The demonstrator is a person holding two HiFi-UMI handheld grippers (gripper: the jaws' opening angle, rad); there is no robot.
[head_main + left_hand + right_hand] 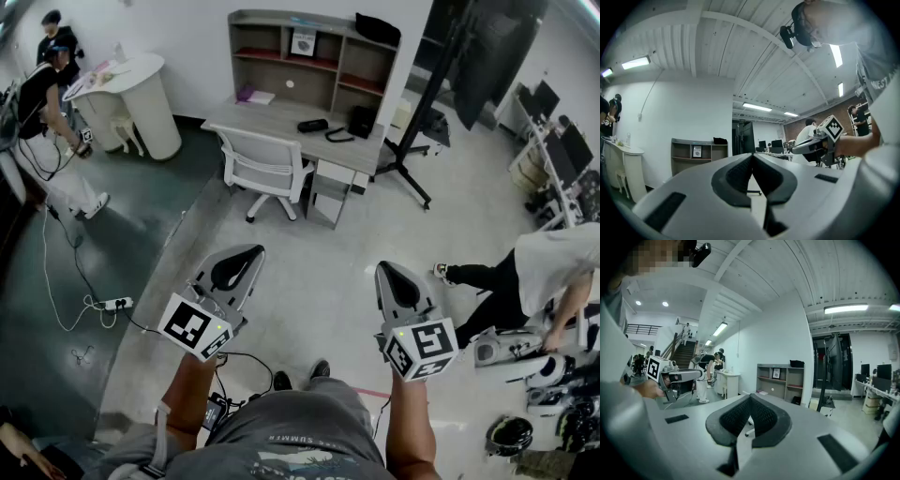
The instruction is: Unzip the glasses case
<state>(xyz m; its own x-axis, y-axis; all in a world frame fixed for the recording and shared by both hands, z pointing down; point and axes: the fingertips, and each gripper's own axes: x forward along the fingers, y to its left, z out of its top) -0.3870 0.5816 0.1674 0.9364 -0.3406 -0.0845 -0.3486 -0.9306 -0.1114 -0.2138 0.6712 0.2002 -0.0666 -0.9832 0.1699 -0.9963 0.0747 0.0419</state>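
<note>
Glasses case isn't in sight. My left tool (752, 157) and right tool (750, 397) are both pinched together, empty, mid-air. Hunting for it, I might trip over that power strip (117, 303).

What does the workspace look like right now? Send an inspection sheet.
Surface: grey wooden desk with a shelf unit, well ahead of both grippers.
Job's things: no glasses case identifiable; small black oblong thing on the desk, too small to tell.
Clutter: black boxy bag on the desk.
Grippers: left gripper and right gripper, fingers together, nothing between them.
Cables: white power strip with its cable on the dark floor at left.
Surroundings: white swivel chair at the desk; person standing at far left.
</note>
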